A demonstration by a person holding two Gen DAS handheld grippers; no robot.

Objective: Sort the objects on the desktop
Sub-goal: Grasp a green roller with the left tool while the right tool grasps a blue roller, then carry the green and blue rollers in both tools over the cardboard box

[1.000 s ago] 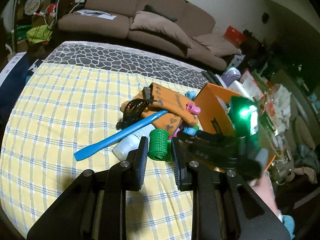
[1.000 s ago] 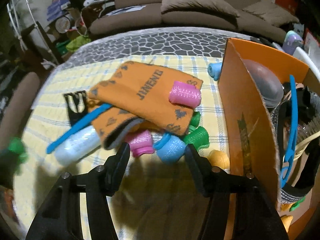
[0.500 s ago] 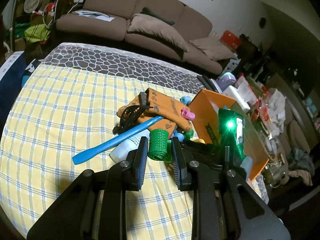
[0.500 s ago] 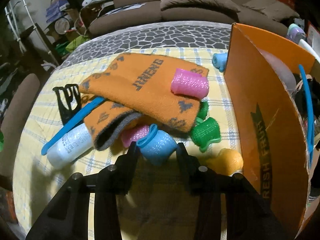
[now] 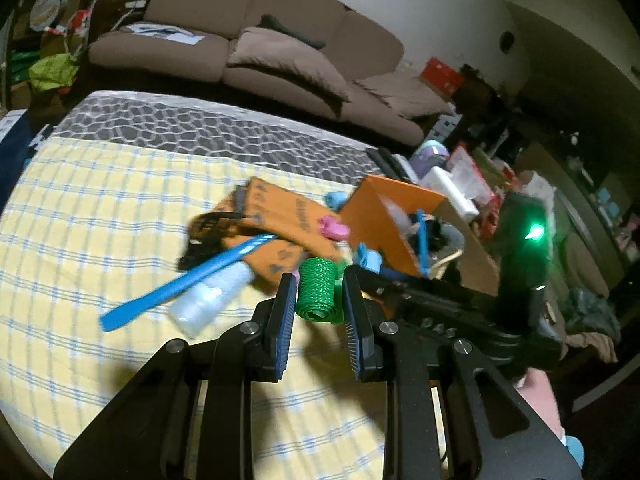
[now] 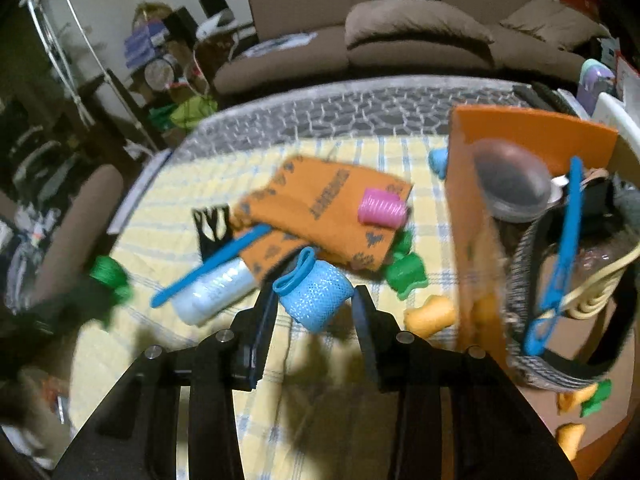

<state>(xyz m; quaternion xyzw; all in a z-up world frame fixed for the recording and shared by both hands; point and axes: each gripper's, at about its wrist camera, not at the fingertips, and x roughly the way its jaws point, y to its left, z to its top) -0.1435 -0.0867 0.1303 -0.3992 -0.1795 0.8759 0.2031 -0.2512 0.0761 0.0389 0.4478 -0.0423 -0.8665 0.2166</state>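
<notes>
My left gripper [image 5: 320, 292] is shut on a green hair roller [image 5: 318, 289] and holds it above the yellow checked cloth [image 5: 100, 208]. My right gripper [image 6: 314, 292] is shut on a blue hair roller [image 6: 316, 294], lifted off the pile. The pile holds an orange sock [image 6: 320, 208], a pink roller [image 6: 382, 210], a blue comb [image 6: 212, 264], a white bottle [image 6: 216, 290], a black clip [image 6: 212, 228], a green roller [image 6: 406, 274] and an orange roller [image 6: 430, 314]. The green roller in my left gripper also shows in the right wrist view [image 6: 108, 276].
An orange cardboard box [image 6: 472, 208] full of items stands at the right of the pile. Another blue roller [image 6: 438, 160] lies behind it. A brown sofa [image 5: 256, 52] is beyond the table. Clutter lies right of the box [image 5: 460, 184].
My right gripper closed on the blue roller and lifted it from the pile. My left gripper rose and pulled back with the green roller held.
</notes>
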